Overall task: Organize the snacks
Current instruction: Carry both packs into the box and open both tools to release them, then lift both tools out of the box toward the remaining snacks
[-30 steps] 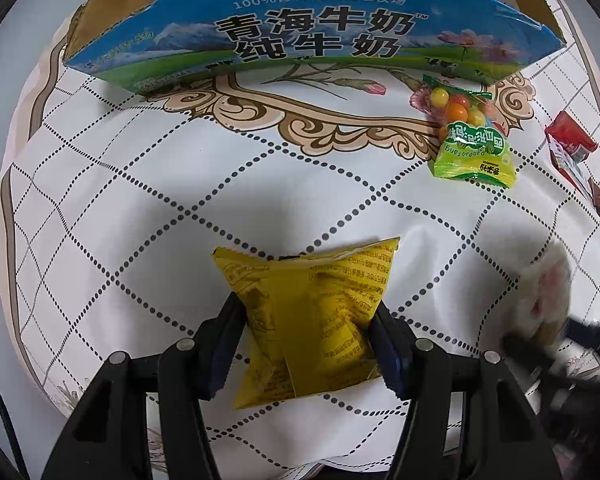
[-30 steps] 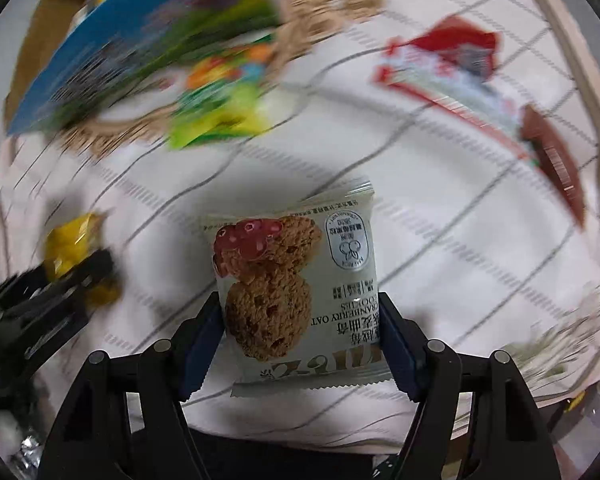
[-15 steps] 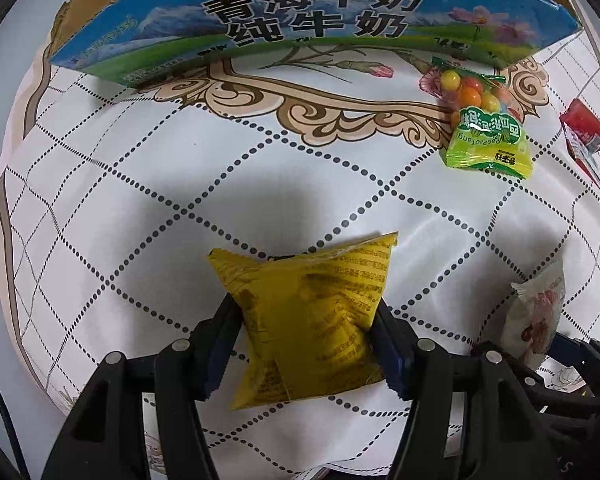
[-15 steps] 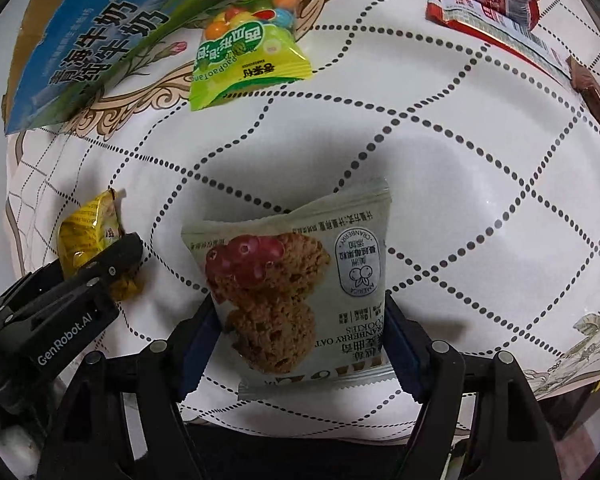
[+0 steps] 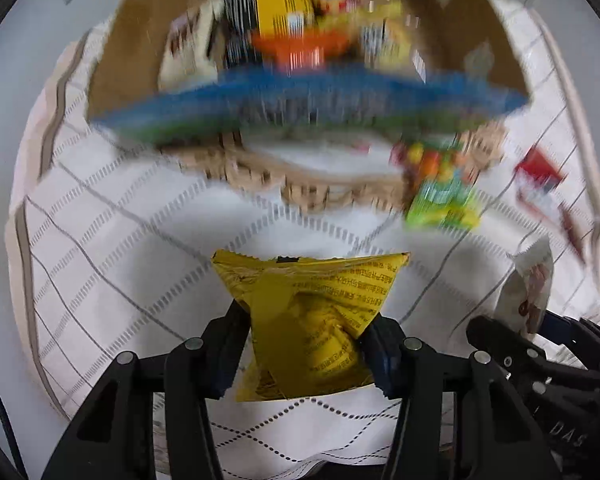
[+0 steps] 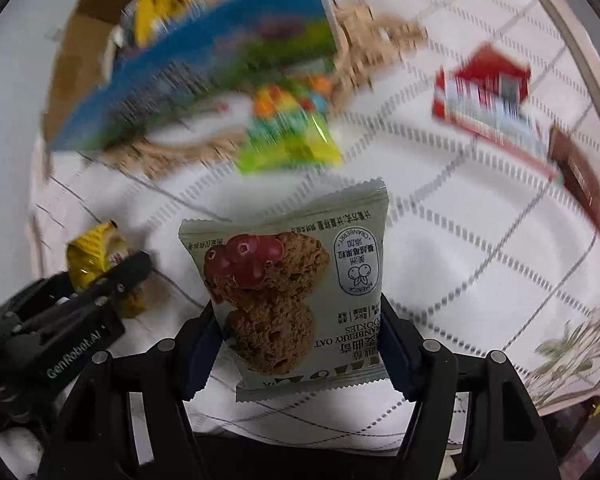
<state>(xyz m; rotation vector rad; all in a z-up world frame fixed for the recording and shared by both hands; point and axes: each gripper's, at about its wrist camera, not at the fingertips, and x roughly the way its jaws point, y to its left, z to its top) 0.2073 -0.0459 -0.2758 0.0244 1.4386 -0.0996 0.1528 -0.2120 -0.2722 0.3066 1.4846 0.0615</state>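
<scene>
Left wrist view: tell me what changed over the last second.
Both hand-held grippers rose toward the box; its inside, with snacks, now shows. Unchanged: left grips the yellow packet, right the cookie packet; green candy bag lies on the cloth.

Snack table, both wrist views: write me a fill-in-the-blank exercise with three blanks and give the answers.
1. The left gripper is shut on a packet whose color is ____.
2. The right gripper holds the cranberry oat ____ packet.
3. The cardboard box with the blue front panel already has other ____ inside it.

Answers: yellow; cookie; snacks
</scene>
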